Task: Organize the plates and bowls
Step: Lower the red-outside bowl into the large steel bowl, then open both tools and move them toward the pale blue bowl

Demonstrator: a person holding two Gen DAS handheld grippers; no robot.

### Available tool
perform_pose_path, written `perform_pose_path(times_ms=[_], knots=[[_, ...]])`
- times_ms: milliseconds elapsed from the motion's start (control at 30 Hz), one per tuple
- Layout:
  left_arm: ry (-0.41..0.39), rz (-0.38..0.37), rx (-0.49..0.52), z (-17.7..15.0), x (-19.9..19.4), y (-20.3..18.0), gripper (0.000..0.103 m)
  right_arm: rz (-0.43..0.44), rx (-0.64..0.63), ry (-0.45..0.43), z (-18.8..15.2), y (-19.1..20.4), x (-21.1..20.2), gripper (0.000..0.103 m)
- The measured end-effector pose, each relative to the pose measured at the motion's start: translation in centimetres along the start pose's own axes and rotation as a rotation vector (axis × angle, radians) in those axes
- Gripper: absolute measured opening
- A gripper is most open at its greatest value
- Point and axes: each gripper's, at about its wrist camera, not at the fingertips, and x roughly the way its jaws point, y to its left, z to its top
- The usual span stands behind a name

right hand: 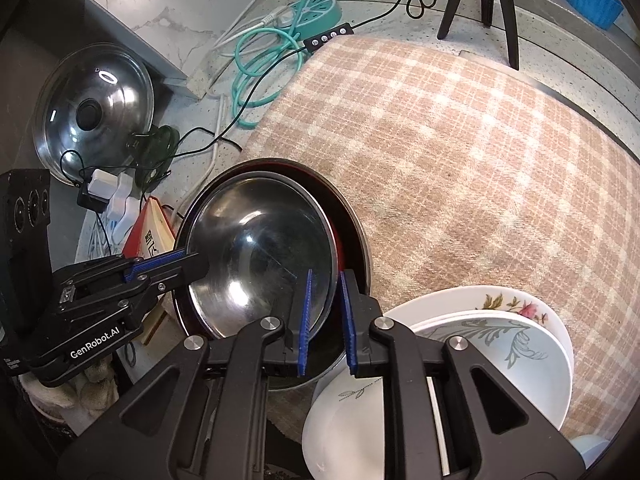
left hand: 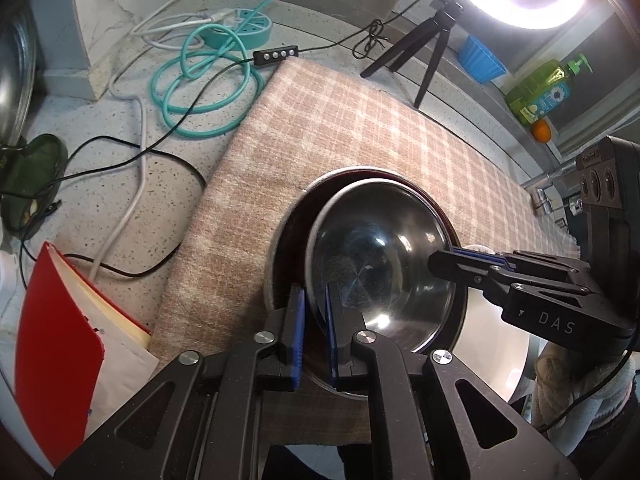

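Observation:
A shiny steel bowl (left hand: 380, 260) sits tilted inside a larger dark bowl (left hand: 288, 240) on a plaid cloth. My left gripper (left hand: 316, 332) is shut on the steel bowl's near rim. My right gripper (right hand: 326, 316) is shut on the opposite rim of the steel bowl (right hand: 256, 256); it also shows in the left wrist view (left hand: 444, 264). The left gripper shows in the right wrist view (right hand: 196, 260). The larger dark bowl (right hand: 352, 224) rings the steel one. A stack of white floral plates (right hand: 500, 344) lies right of the bowls.
The plaid cloth (right hand: 460, 160) covers the counter. A teal cable coil (left hand: 208, 92), power strip, black wires and a red book (left hand: 60, 344) lie left. A glass pot lid (right hand: 96, 112) leans far left. A tripod (left hand: 424, 52), blue cup (left hand: 480, 60) and soap bottle (left hand: 540, 92) stand behind.

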Motion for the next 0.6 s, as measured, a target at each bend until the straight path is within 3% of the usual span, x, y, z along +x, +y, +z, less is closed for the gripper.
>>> perform_pose_path(times_ms=[200,333,500,600], knots=[[0.004,0.004,0.002,0.0,0.0,-0.4,0.014,0.040,-0.006,0.003,0.1,0.1,-0.2,0.036],[-0.015,0.001,0.001,0.1,-0.7,-0.6,0.031,0.067,-0.010,0.001,0.1,0.4,-0.6,0.047],[-0.046,-0.014,0.007,0.4,-1.9,-1.0,0.031,0.090,0.000,-0.021,0.1,0.4,-1.9,0.059],[-0.072,-0.009,0.001,0.7,-2.6,-1.0,0.031,0.107,0.005,-0.040,0.0,0.2,-2.9,0.060]])
